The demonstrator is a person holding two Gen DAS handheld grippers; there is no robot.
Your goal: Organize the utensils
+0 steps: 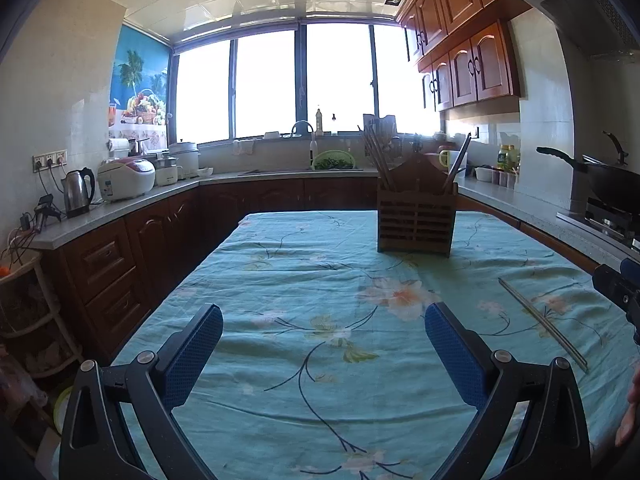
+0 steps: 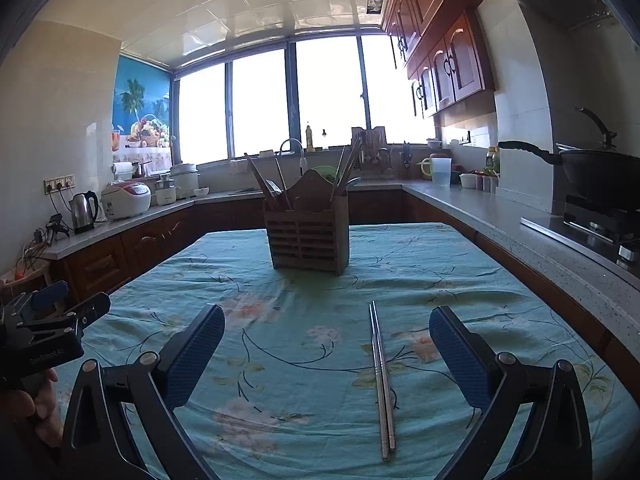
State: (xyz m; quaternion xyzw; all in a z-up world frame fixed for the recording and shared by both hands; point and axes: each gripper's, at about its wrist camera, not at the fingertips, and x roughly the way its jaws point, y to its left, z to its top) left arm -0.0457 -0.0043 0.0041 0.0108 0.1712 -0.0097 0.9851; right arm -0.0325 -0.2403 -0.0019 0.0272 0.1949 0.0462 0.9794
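The left gripper point(image 1: 324, 356) has its jaws wide apart and holds nothing; from it the chopsticks point(image 1: 544, 322) lie far off at 2 o'clock. The right gripper point(image 2: 326, 358) also has its jaws wide and empty, and the chopsticks point(image 2: 382, 376) lie on the surface point(image 2: 460, 264) between them, long axis toward 12 o'clock, pointing to the utensil holder point(image 2: 306, 236). I judge the right gripper is nearer.

The cloth point(image 2: 400, 256) is teal with pink flowers. Silver chopsticks point(image 2: 382, 376) shine at six o'clock from the brown wooden holder point(image 2: 307, 240). Claw pads point(image 2: 456, 360) are blue.
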